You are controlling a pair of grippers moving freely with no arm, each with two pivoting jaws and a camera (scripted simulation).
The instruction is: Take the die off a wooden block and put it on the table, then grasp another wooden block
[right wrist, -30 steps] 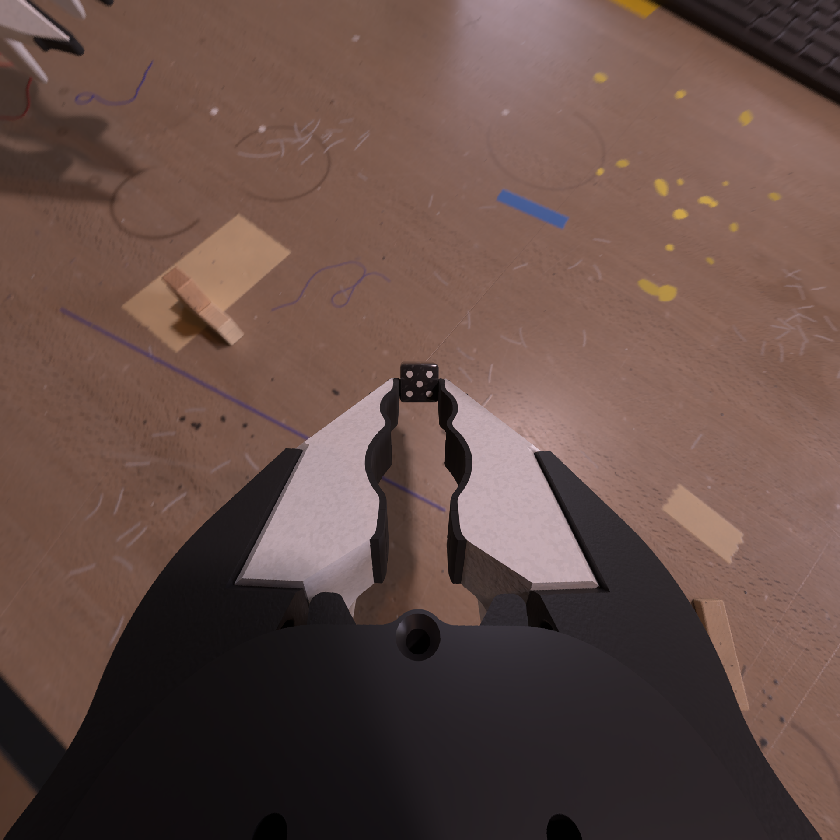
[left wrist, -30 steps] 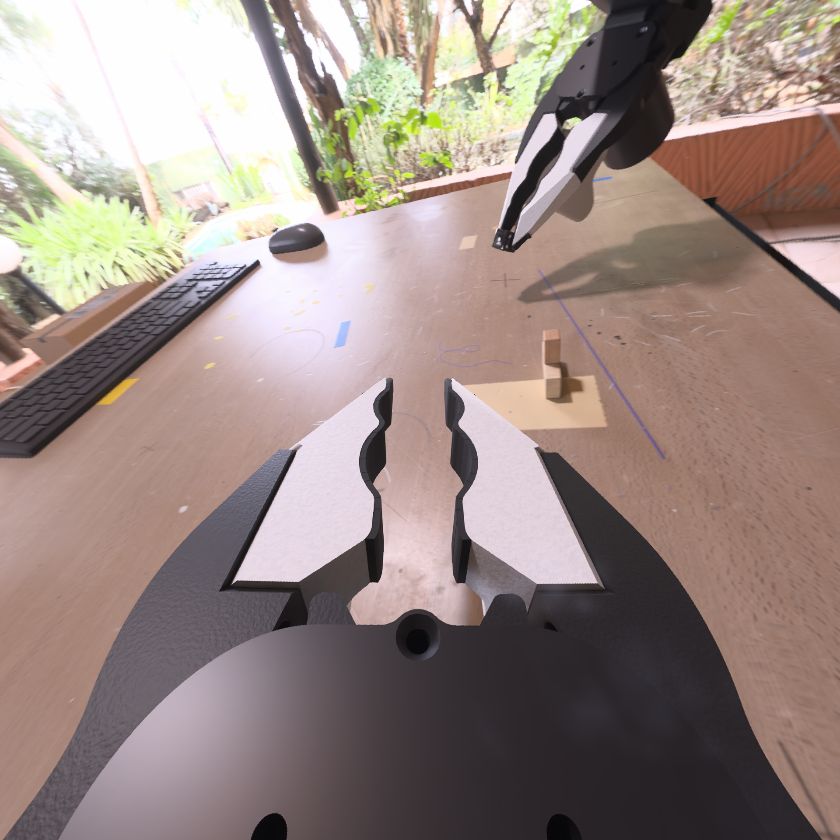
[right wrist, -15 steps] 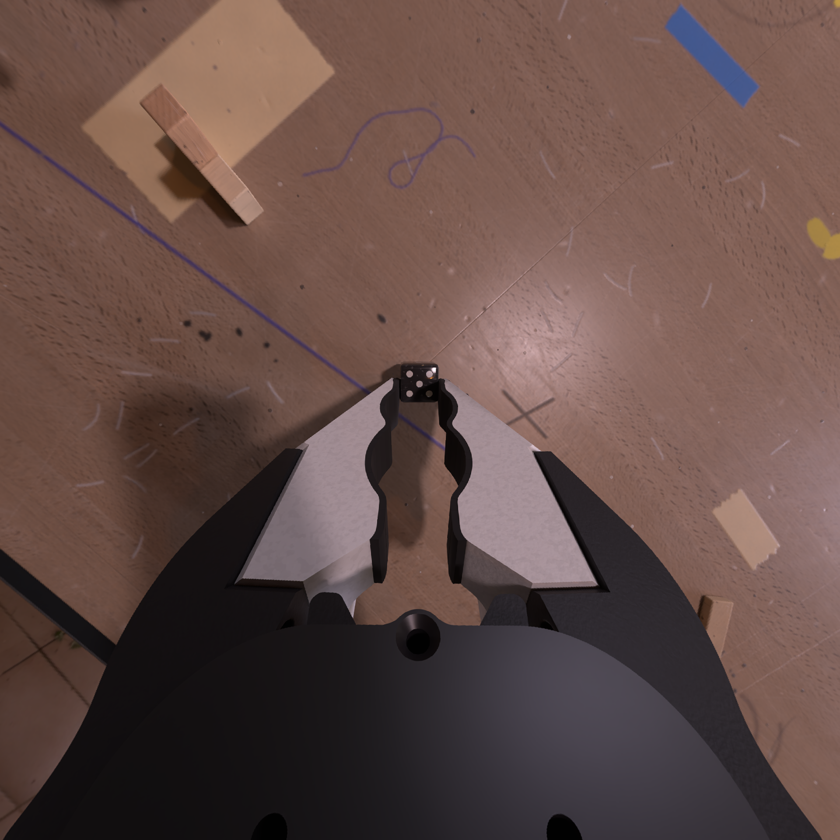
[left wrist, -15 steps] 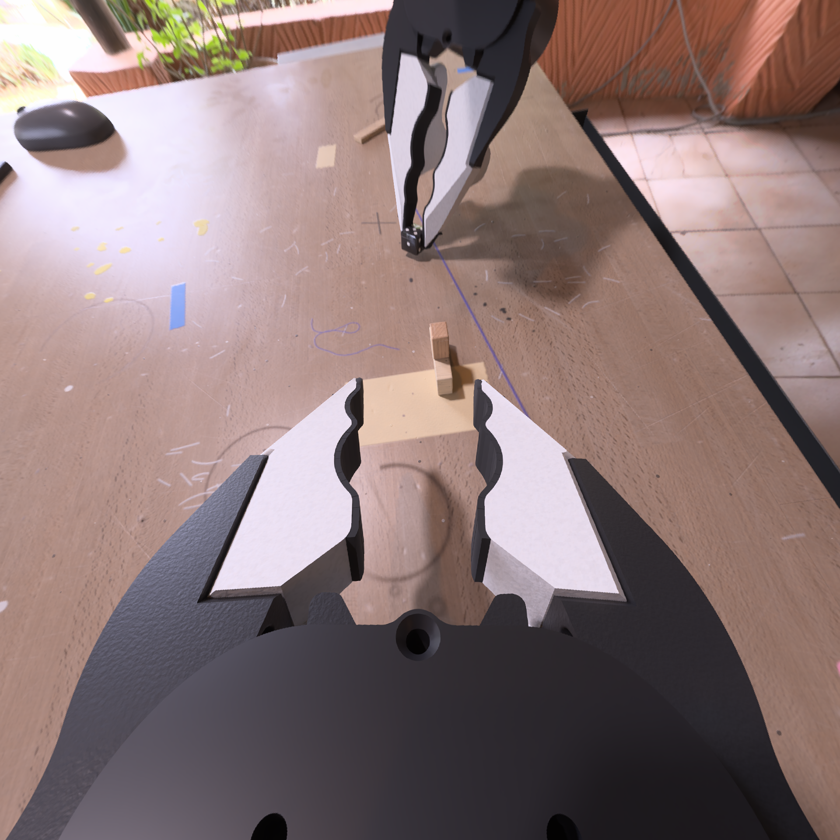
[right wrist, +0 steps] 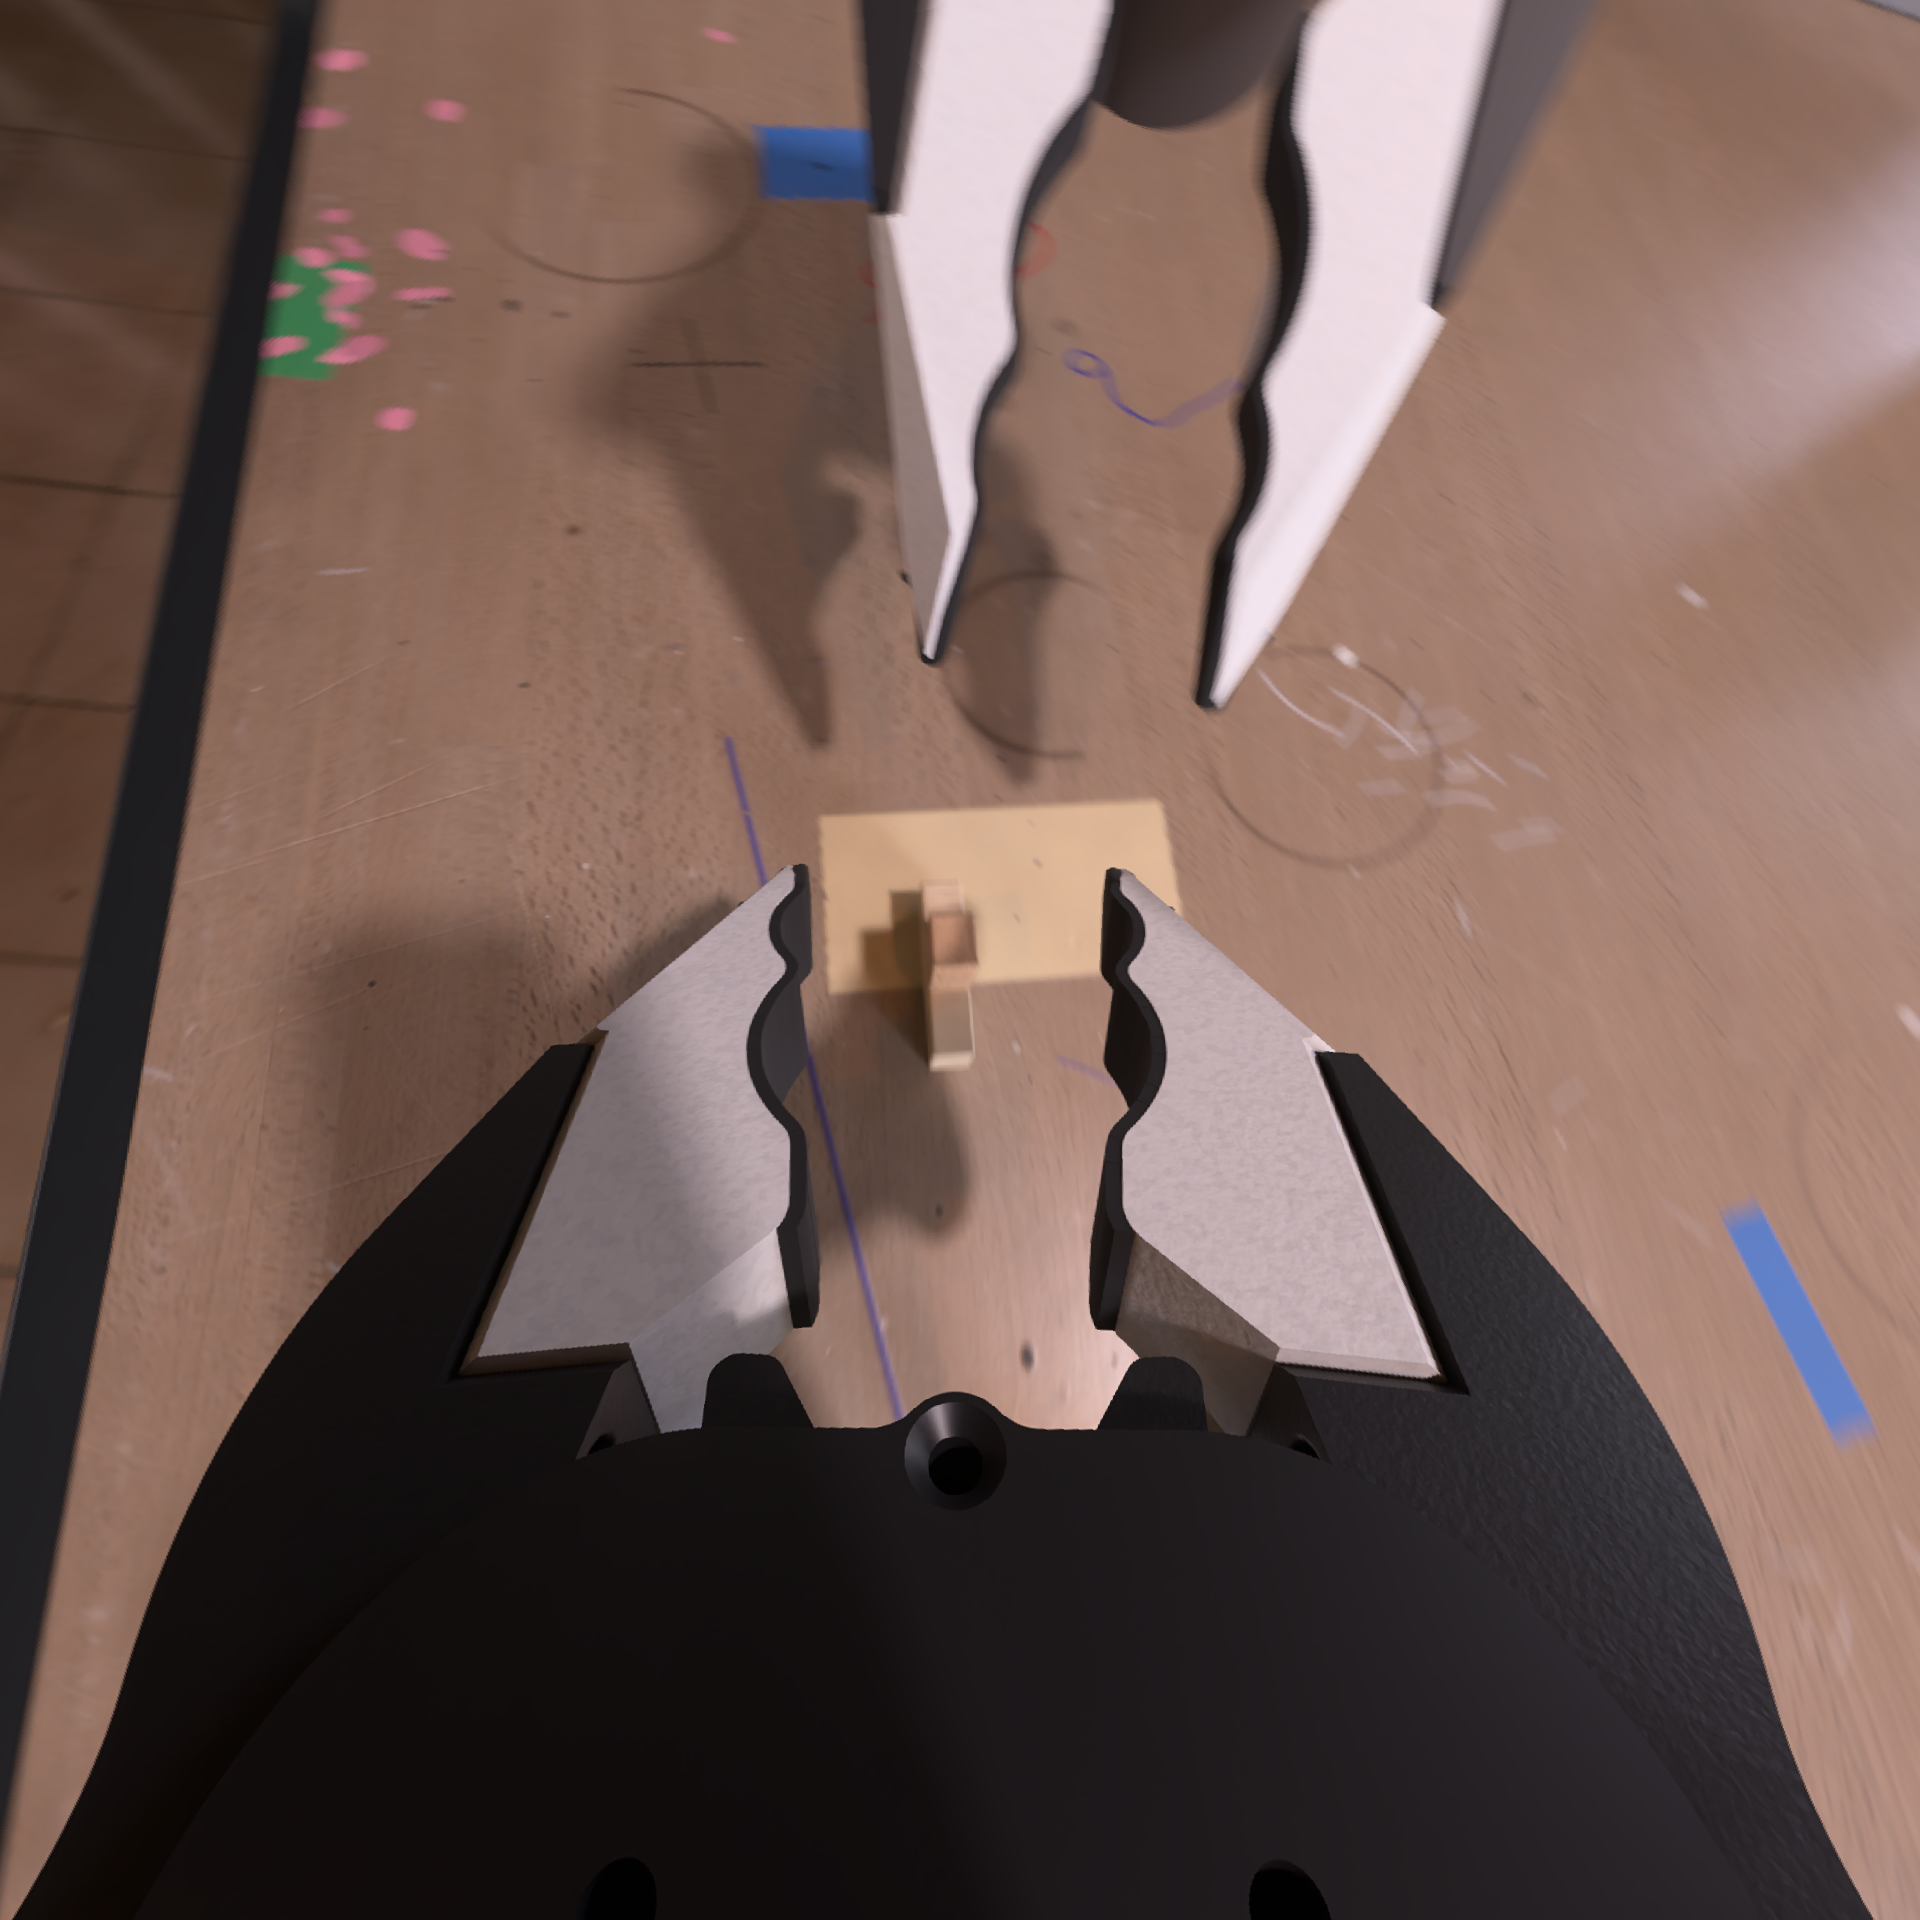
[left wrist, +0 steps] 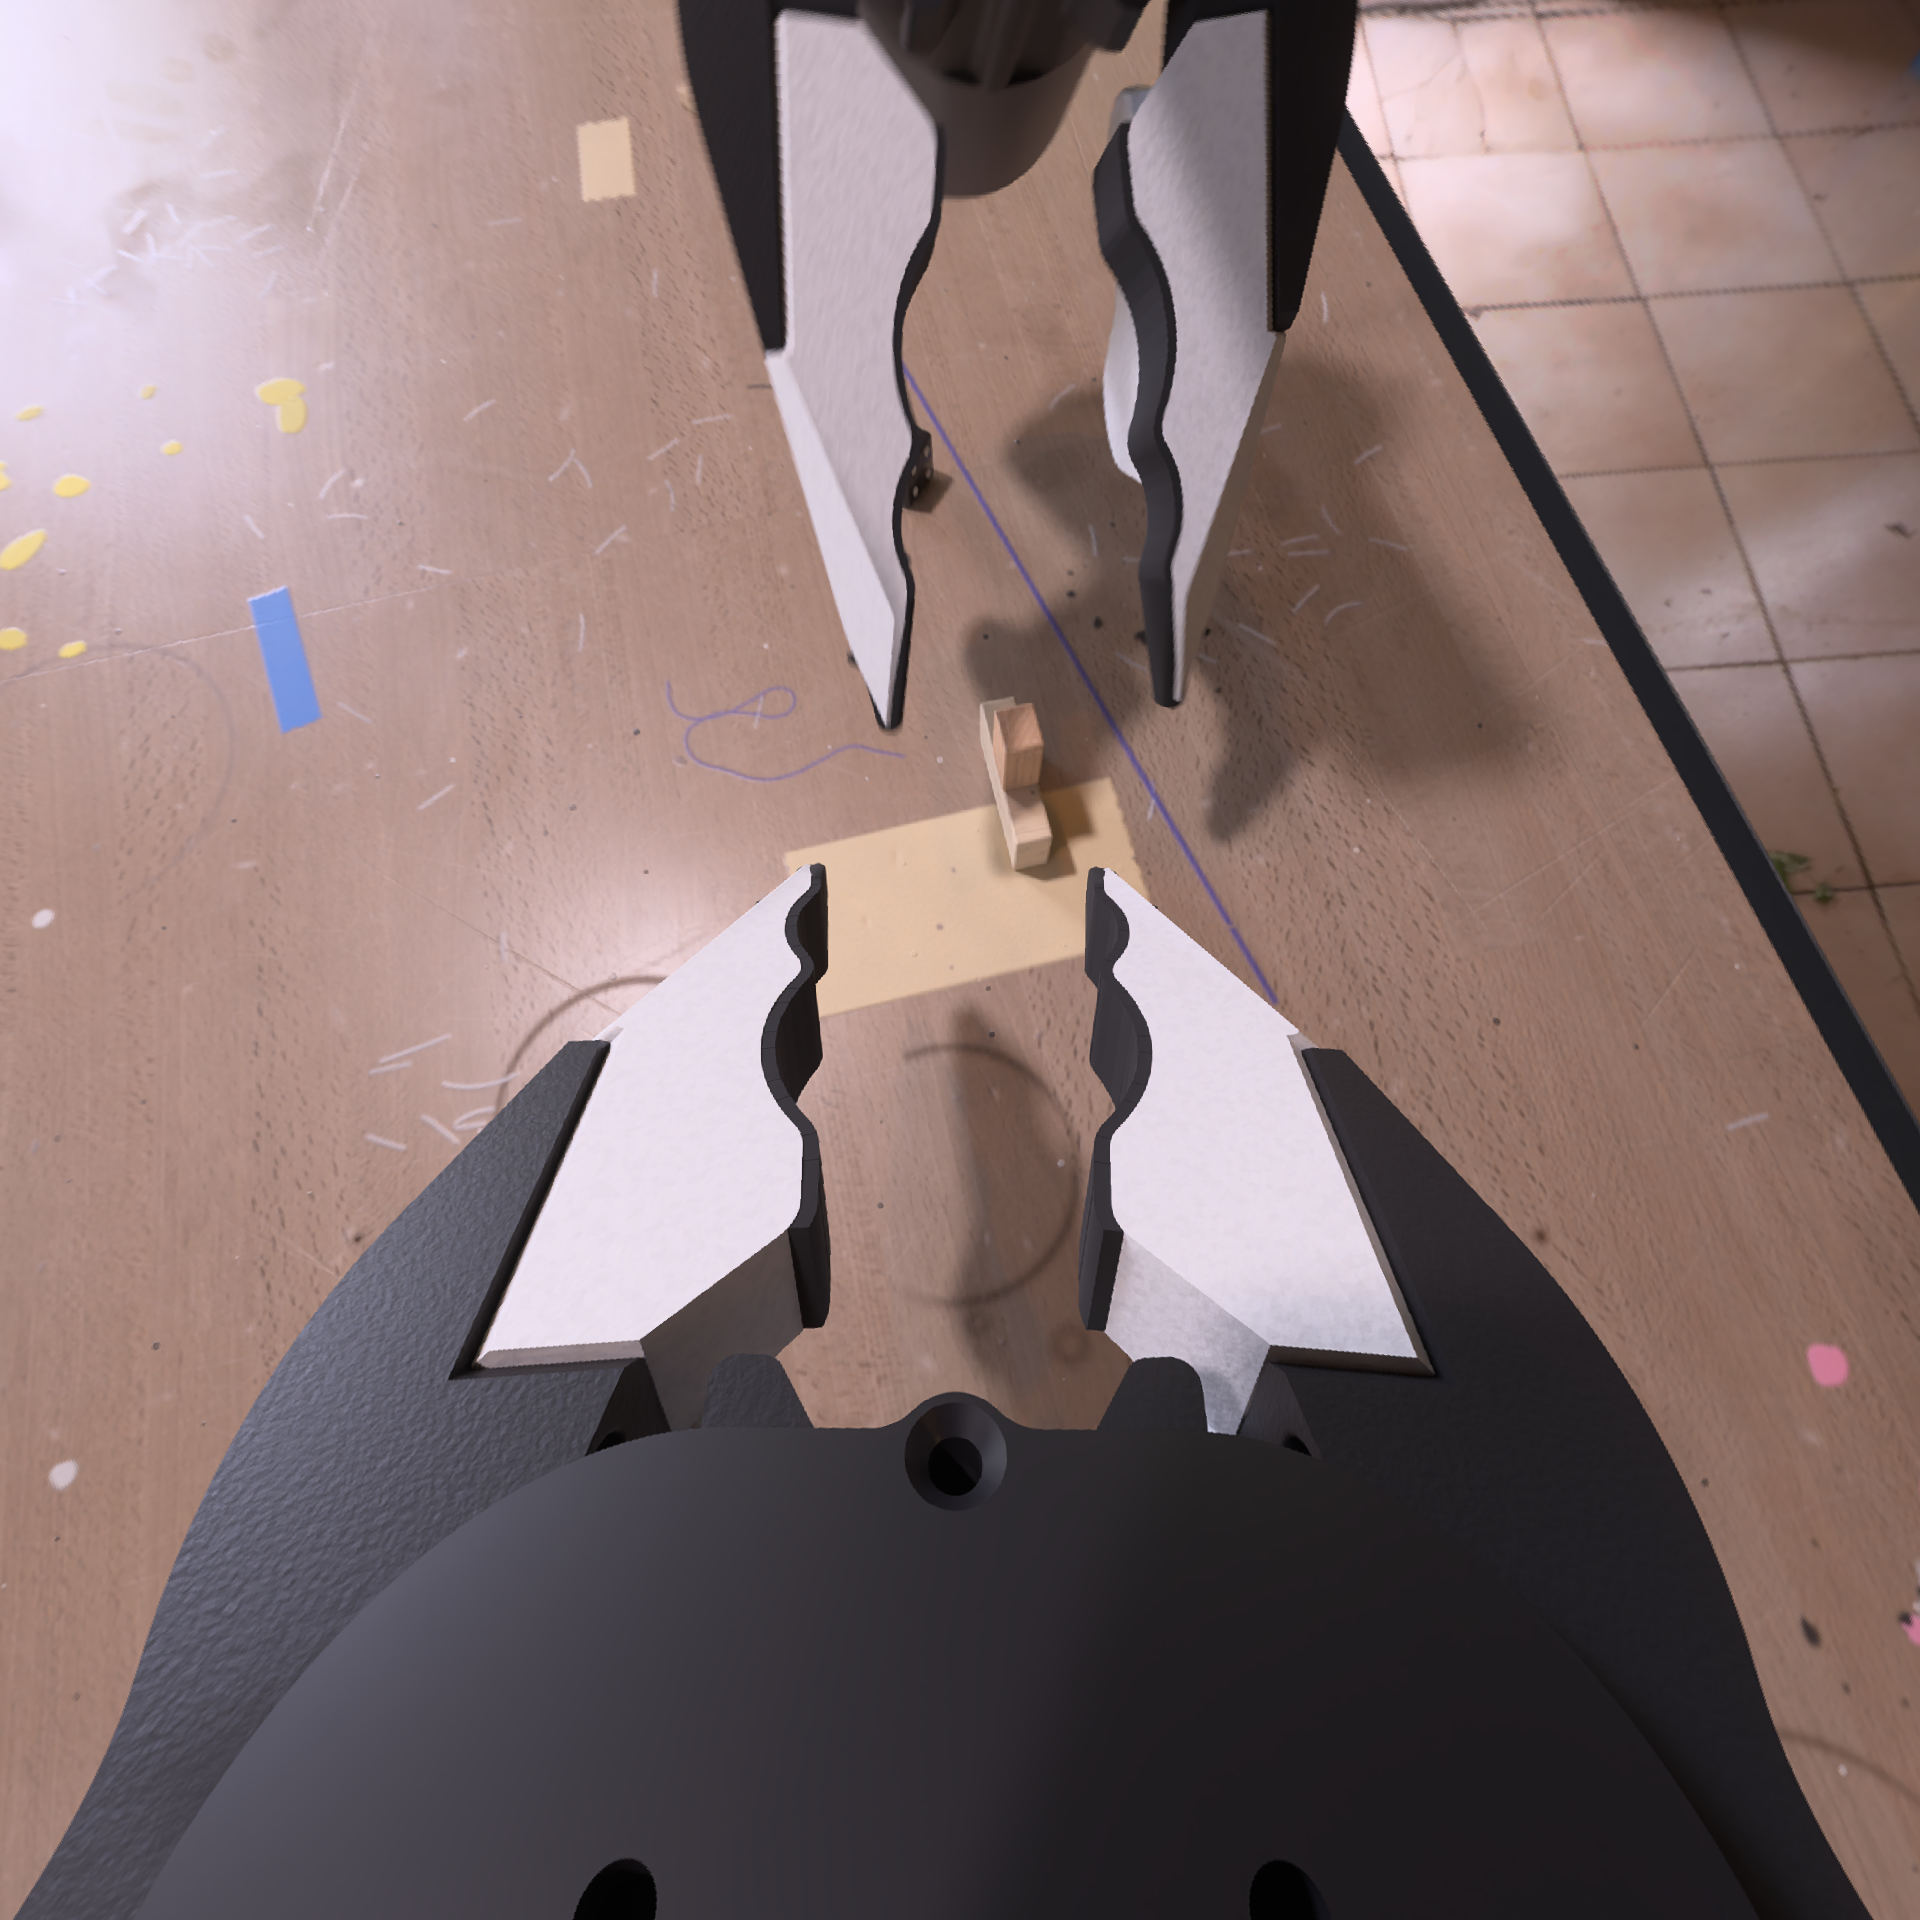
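Two wooden blocks [left wrist: 1013, 781] stacked on tan patch [left wrist: 935, 914]; both tools spread, empty: left [left wrist: 954, 883], right [right wrist: 952, 883].

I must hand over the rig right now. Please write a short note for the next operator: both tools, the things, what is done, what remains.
Left tool: open, empty, pointing at the blocks across the tan patch.
Right tool: open, empty, facing the blocks from the opposite side.
Die: appears to lie on the table beyond the blocks, partly hidden by a right tool finger.
Upper block sits crosswise on the lower block, at the patch edge.
Done: die is off the blocks.
Left: grasp a block; neither tool touches one yet.
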